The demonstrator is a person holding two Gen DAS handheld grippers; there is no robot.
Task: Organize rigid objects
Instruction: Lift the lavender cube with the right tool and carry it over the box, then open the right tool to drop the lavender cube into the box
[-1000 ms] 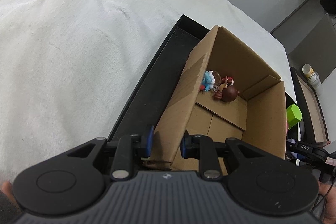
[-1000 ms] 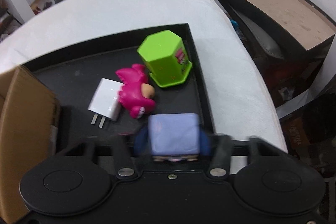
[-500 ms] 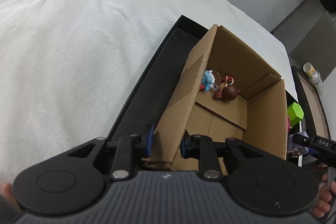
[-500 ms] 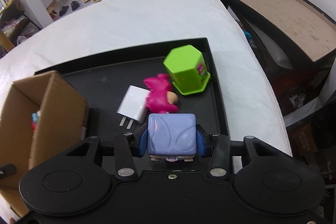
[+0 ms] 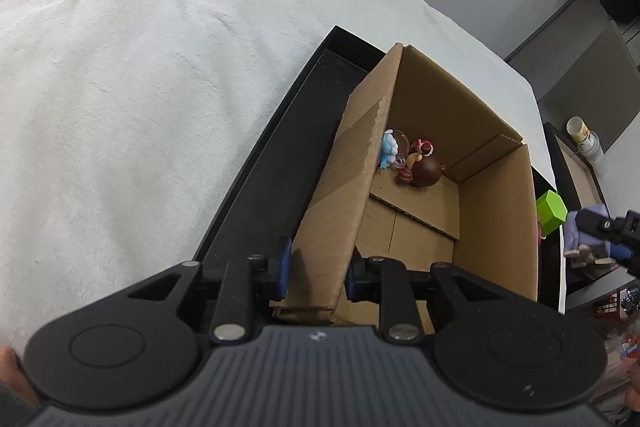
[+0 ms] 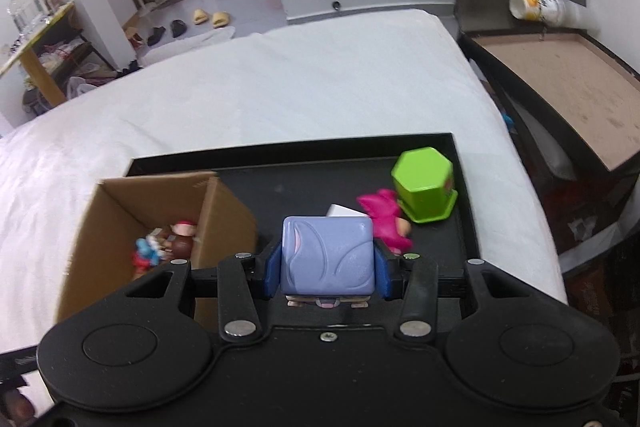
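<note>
My left gripper (image 5: pixel 317 269) is shut on the near wall of an open cardboard box (image 5: pixel 492 219) that stands on a black tray (image 5: pixel 280 155). Small figurines (image 5: pixel 412 161) lie in the box's far corner. My right gripper (image 6: pixel 328 263) is shut on a lavender block-shaped toy (image 6: pixel 328 259), lifted above the tray (image 6: pixel 304 183) to the right of the box (image 6: pixel 116 215). That toy (image 5: pixel 580 235) also shows at the right edge of the left wrist view. On the tray lie a pink figurine (image 6: pixel 384 219), a white charger (image 6: pixel 344 211) and a green hexagonal cup (image 6: pixel 424 187) upside down.
The tray rests on a white fleece-covered surface (image 5: pixel 140 67). Right of it stands a black-framed board (image 6: pixel 560 75) with a paper cup (image 6: pixel 536 7) lying at its far end. Slippers and shelves are on the floor beyond.
My right gripper has risen with the lavender toy and shifted left, so the box has come into its view. The left gripper and the box have stayed still.
</note>
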